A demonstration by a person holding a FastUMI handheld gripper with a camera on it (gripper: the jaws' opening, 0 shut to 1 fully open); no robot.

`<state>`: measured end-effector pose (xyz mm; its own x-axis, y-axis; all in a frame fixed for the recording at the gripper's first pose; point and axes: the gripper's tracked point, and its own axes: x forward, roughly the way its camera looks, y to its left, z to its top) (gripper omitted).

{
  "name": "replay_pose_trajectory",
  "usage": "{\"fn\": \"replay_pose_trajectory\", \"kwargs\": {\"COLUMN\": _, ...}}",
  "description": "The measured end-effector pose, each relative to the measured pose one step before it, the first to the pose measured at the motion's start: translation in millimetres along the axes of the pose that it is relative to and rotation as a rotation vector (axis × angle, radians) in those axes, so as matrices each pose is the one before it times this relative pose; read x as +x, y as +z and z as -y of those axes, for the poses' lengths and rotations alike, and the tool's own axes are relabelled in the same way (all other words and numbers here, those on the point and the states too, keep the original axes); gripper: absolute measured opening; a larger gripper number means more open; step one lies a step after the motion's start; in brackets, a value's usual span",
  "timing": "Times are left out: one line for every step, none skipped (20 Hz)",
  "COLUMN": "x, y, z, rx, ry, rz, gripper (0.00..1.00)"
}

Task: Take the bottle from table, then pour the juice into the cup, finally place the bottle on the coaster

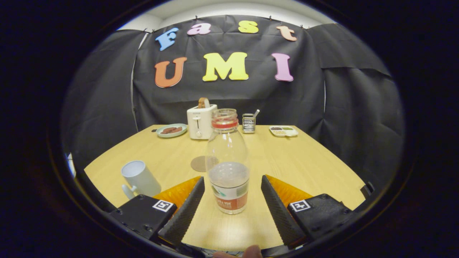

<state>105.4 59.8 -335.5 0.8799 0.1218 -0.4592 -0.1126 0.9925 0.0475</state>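
A clear plastic bottle stands upright on the wooden table, open at the top with a red neck ring, partly filled with pale liquid, a label at its base. It stands between my two fingers, a gap on each side. My gripper is open, with neither finger touching the bottle. A white mug sits to the left, beside the left finger. A round brown coaster lies on the table just behind the bottle, partly hidden by it.
At the table's far side stand a white toaster holding bread, a green plate of food to its left, a metal holder and a small white tray to its right. A fingertip peeks in below the fingers.
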Motion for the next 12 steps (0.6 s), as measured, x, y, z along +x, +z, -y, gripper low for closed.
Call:
{"fn": "replay_pose_trajectory", "kwargs": {"x": 6.93, "y": -2.20, "z": -0.73, "rx": 0.00262, "ry": -0.00091, "rz": -0.00113, "gripper": 1.00}}
{"fn": "replay_pose_trajectory", "kwargs": {"x": 5.22, "y": -2.42, "z": -0.69, "rx": -0.00061, "ry": 0.00138, "rz": -0.00117, "gripper": 1.00}}
{"fn": "replay_pose_trajectory", "kwargs": {"x": 5.26, "y": -1.81, "z": -2.45, "rx": -0.00530, "ry": 0.00207, "rz": 0.00116, "gripper": 1.00}}
{"fn": "replay_pose_trajectory", "kwargs": {"x": 5.71, "y": -0.37, "z": -0.10, "rx": -0.00317, "ry": -0.00356, "rz": 0.01168, "gripper": 1.00}}
{"fn": "replay_pose_trajectory", "kwargs": {"x": 5.36, "y": -1.63, "z": 1.45, "rx": -0.00514, "ry": -0.00867, "rz": 0.00153, "gripper": 1.00}}
{"fn": "replay_pose_trajectory", "kwargs": {"x": 5.77, "y": -3.39, "z": -1.19, "rx": 0.00303, "ry": -0.00198, "rz": 0.00352, "gripper": 1.00}}
{"fn": "replay_pose_trajectory", "kwargs": {"x": 4.17, "y": -1.34, "z": -0.70, "rx": 0.00952, "ry": -0.00002, "rz": -0.00136, "gripper": 1.00}}
{"fn": "replay_pose_trajectory", "kwargs": {"x": 3.40, "y": -1.32, "z": -1.17, "rx": 0.01315, "ry": 0.00235, "rz": 0.00192, "gripper": 1.00}}
{"fn": "replay_pose_trajectory", "kwargs": {"x": 1.86, "y": -0.31, "z": -0.21, "rx": 0.00955, "ry": -0.00338, "rz": 0.00172, "gripper": 1.00}}
{"fn": "replay_pose_trajectory", "kwargs": {"x": 2.63, "y": -0.39, "z": -0.65, "rx": 0.00444, "ry": -0.00077, "rz": 0.00079, "gripper": 1.00}}
{"fn": "replay_pose_trajectory", "kwargs": {"x": 1.14, "y": -0.97, "z": -0.14, "rx": 0.00406, "ry": -0.00201, "rz": 0.00040, "gripper": 1.00}}
{"fn": "replay_pose_trajectory", "kwargs": {"x": 1.15, "y": -0.73, "z": 0.31, "rx": 0.00747, "ry": -0.00108, "rz": -0.00073, "gripper": 0.98}}
